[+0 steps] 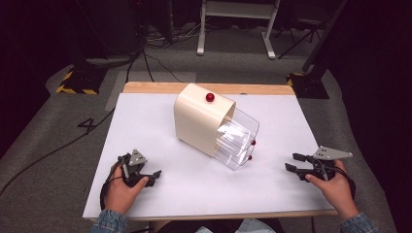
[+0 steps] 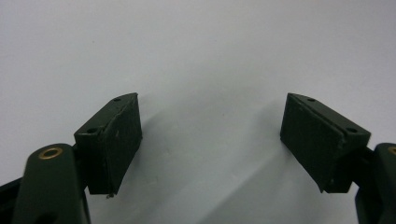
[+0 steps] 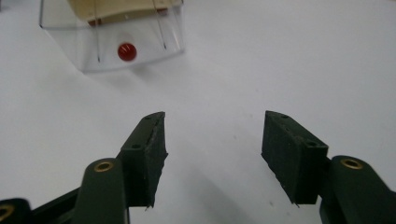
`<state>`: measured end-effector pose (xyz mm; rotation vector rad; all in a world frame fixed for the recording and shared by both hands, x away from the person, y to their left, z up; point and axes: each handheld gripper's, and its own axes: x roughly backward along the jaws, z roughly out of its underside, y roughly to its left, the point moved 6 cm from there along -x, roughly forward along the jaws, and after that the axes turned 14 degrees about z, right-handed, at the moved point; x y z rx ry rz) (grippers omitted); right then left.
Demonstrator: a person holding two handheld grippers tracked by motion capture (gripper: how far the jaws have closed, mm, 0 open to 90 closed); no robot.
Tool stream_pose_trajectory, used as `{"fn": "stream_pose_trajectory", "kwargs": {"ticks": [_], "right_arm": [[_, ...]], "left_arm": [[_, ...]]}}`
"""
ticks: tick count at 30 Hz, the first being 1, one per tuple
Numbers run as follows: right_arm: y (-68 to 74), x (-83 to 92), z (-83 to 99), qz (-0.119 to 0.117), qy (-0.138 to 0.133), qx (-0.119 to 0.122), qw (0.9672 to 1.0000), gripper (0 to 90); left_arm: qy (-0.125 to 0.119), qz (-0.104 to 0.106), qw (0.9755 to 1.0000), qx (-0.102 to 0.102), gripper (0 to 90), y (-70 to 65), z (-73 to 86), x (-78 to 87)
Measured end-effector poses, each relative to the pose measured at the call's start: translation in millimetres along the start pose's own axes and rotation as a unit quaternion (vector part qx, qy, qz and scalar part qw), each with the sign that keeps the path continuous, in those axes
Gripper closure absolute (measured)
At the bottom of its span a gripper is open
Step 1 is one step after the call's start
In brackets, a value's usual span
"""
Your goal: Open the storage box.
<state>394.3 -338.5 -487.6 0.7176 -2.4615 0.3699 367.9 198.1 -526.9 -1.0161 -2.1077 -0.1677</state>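
Drawer unit mid-bench, clear drawers pulled out toward the right tongs.
Cream drawer unit [image 1: 201, 119] on white bench [image 1: 145, 126], long axis diagonal; clear drawers [image 1: 238, 138], red knob [image 3: 126, 51] ahead-left of right tongs [image 1: 295, 162], the nearer, held level; left tongs [image 1: 153, 176] well apart. Both open wide, empty.

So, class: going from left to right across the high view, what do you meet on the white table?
left gripper → cream drawer cabinet → clear pulled-out drawers → right gripper
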Motion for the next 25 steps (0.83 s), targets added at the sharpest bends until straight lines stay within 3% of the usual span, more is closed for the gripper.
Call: {"fn": "stream_pose_trajectory", "kwargs": {"ticks": [7, 10, 13, 16, 25], "right_arm": [[-9.1, -4.3, 23.3, 0.007, 0.034, 0.0, 0.9994, 38.2], [-13.1, -6.6, 35.5, 0.012, 0.059, 0.019, 0.998, 30.5], [-10.7, -6.9, 36.4, 0.001, 0.057, 0.03, 0.9979, 24.1], [-8.1, -7.4, 37.1, 0.006, 0.06, 0.044, 0.9972, 21.9], [-7.8, -7.4, 37.9, 0.01, 0.053, 0.045, 0.9975, 21.3]], "left_arm": [[0.0, 0.0, 1.0, -0.001, 20.9, 0.1, -0.1, 0.0], [0.0, 0.0, 1.0, -0.002, 20.9, 0.2, -0.1, 0.0], [0.0, 0.0, 1.0, 0.0, 20.9, 0.1, 0.0, 0.0], [0.0, 0.0, 1.0, -0.002, 20.9, 0.1, 0.0, 0.0], [0.0, -0.001, 1.0, -0.002, 20.9, 0.1, 0.0, 0.0]]}}
